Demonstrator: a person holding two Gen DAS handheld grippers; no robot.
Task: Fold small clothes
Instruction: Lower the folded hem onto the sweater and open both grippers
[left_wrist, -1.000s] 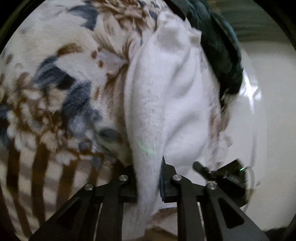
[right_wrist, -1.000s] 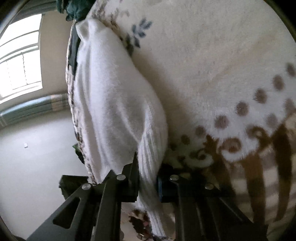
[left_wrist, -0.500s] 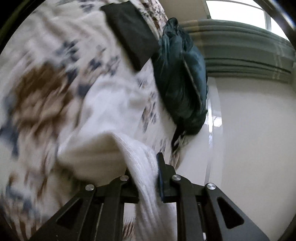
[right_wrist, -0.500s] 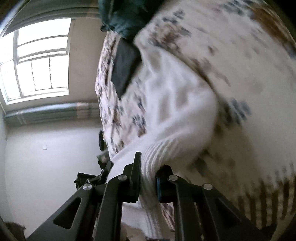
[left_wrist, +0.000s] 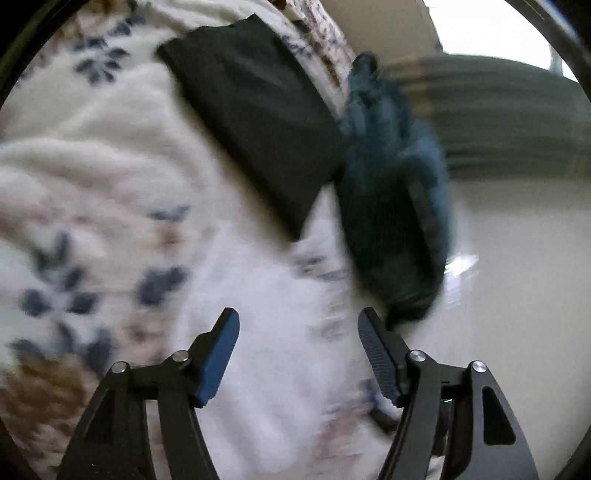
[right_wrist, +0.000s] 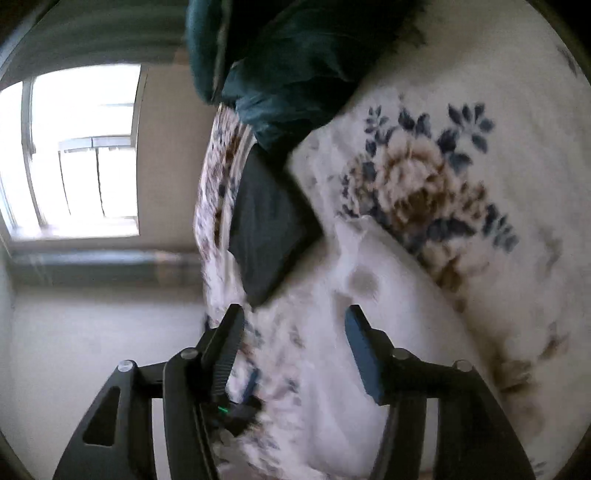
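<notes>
A white knitted garment (left_wrist: 291, 332) lies on the flowered fleece blanket (left_wrist: 74, 206), blurred by motion. My left gripper (left_wrist: 297, 321) is open just above it, holding nothing. In the right wrist view the same white garment (right_wrist: 384, 306) lies folded over on the blanket (right_wrist: 517, 110), and my right gripper (right_wrist: 293, 319) is open over its edge, empty. A folded black garment (left_wrist: 255, 110) lies beyond; it also shows in the right wrist view (right_wrist: 269, 229).
A dark teal garment (left_wrist: 395, 206) is heaped at the bed's edge beside the black one; it also shows in the right wrist view (right_wrist: 295, 62). Pale floor (left_wrist: 517, 295) lies past the edge. A bright window (right_wrist: 74, 147) is on the wall.
Both grippers were shut on the white garment's ribbed edge and carried it across the blanket. Now both have opened and let it go, and it lies on the blanket.
</notes>
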